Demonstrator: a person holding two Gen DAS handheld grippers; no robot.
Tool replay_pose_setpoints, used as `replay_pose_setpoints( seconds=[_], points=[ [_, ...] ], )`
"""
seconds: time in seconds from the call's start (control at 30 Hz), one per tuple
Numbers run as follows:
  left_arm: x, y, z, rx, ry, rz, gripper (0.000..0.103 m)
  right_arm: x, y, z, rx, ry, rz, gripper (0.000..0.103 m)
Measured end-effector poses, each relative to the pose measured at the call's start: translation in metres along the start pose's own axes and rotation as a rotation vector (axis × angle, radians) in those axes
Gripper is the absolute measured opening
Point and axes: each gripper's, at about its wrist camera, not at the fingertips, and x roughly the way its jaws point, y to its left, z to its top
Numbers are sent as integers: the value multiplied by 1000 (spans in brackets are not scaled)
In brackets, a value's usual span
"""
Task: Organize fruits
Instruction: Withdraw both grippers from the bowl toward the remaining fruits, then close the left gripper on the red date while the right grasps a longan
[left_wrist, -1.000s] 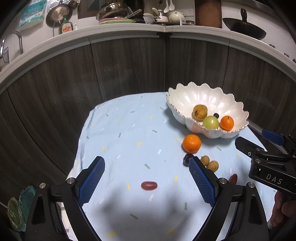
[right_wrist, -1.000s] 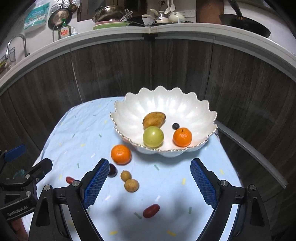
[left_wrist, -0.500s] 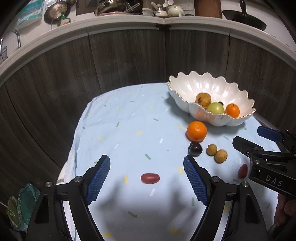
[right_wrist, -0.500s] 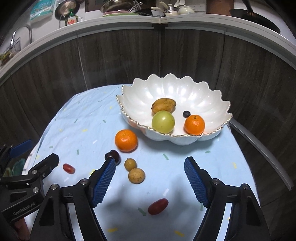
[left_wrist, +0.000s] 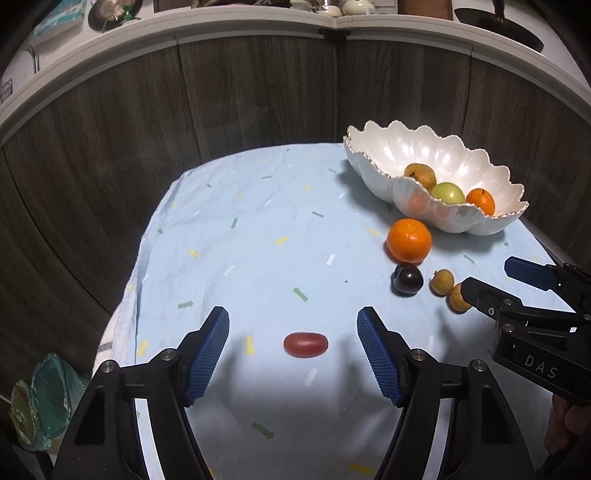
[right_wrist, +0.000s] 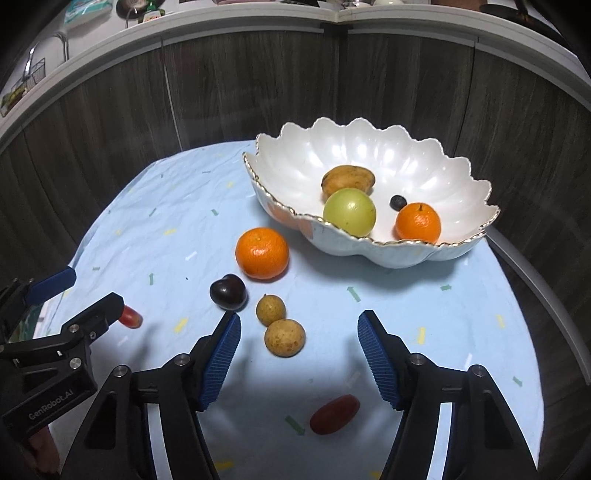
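In the left wrist view, a red grape tomato (left_wrist: 306, 344) lies on the cloth between the blue pads of my left gripper (left_wrist: 293, 321); its jaws are closing and do not touch the tomato. My right gripper (right_wrist: 299, 325) is closing too. A second red tomato (right_wrist: 334, 413) lies between its fingers, untouched, and a brown longan (right_wrist: 284, 337) sits just past its tips. Beyond are another longan (right_wrist: 270, 310), a dark plum (right_wrist: 228, 291) and an orange (right_wrist: 262, 253). The white scalloped bowl (right_wrist: 369, 251) holds a brown pear, a green apple, a blueberry and a small orange.
A light blue confetti-print cloth (left_wrist: 240, 229) covers the small table, whose left edge drops off near a teal object (left_wrist: 40, 402). Dark wood panels (left_wrist: 258, 103) curve close behind. A metal rail (right_wrist: 535, 280) runs along the table's right side. A hand (left_wrist: 565, 424) holds the right gripper.
Both grippers have sunk closer to the cloth and their jaws have narrowed. The fruits have stayed where they were.
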Motion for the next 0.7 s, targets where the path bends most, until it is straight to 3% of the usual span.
replay_pose_setpoints(
  seconds=[0.7],
  points=[
    [26, -1, -12, -11, 67, -4, 56, 26, 3, -3, -21, 41, 32, 56]
  ],
)
